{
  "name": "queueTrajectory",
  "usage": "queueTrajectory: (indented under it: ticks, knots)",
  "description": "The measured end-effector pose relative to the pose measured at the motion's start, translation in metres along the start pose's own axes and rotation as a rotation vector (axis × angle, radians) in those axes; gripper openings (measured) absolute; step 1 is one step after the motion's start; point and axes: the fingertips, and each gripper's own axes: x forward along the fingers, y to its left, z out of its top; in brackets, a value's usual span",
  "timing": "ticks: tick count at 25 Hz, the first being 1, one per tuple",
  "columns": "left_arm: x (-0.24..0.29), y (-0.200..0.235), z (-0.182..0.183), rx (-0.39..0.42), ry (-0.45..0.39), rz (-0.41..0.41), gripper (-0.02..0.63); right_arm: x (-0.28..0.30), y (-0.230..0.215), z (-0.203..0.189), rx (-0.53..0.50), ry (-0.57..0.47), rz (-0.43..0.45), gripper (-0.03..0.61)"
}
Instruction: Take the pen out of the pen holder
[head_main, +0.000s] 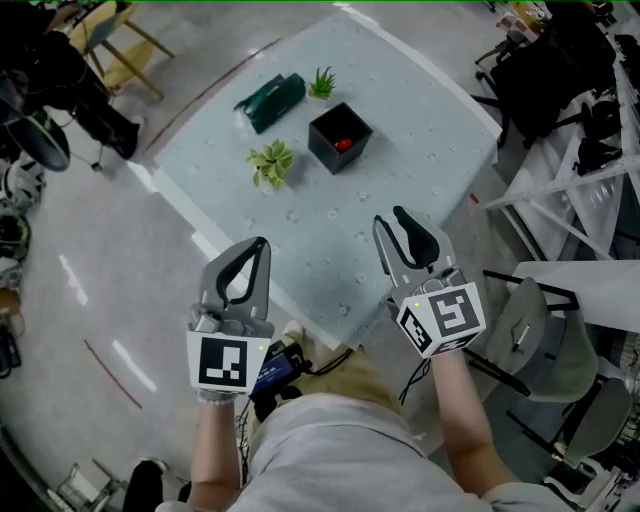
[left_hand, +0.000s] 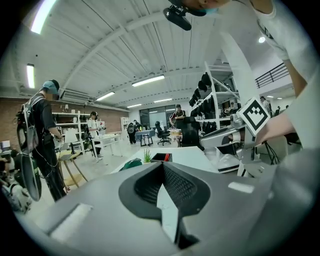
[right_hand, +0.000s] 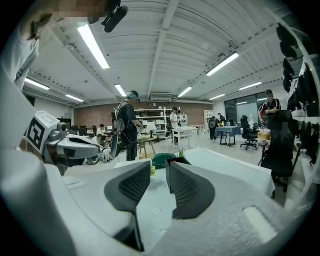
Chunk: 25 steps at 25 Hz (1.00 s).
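A black square pen holder (head_main: 340, 138) stands on the pale blue table (head_main: 420, 130), with a red pen (head_main: 343, 144) inside it. Both grippers hover over the table's near edge, well short of the holder. My left gripper (head_main: 262, 242) has its jaws closed tip to tip and holds nothing. My right gripper (head_main: 388, 217) is open by a narrow gap, also empty. In the left gripper view the holder (left_hand: 159, 157) and red pen (left_hand: 166, 157) show far off, just beyond the left gripper (left_hand: 162, 165). The right gripper (right_hand: 158, 167) partly hides the holder (right_hand: 176, 161).
A dark green case (head_main: 270, 101) and two small potted plants (head_main: 271, 161) (head_main: 322, 83) sit left of and behind the holder. A wooden chair (head_main: 120, 50) stands at far left, a grey chair (head_main: 540, 340) at my right. People (right_hand: 126, 127) stand beyond the table.
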Motion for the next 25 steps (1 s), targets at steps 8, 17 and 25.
queueTrajectory:
  ticks: [8, 17, 25]
  knots:
    - [0.013, 0.005, -0.007, -0.048, 0.027, 0.059, 0.017, 0.044, -0.016, -0.005, -0.022, 0.032, 0.065, 0.123]
    - [0.018, 0.018, -0.019, -0.07, 0.053, 0.136, 0.017, 0.094, -0.027, -0.014, -0.08, 0.067, 0.118, 0.124]
    - [0.018, 0.023, -0.026, -0.075, 0.076, 0.171, 0.017, 0.133, -0.033, -0.021, -0.136, 0.089, 0.119, 0.132]
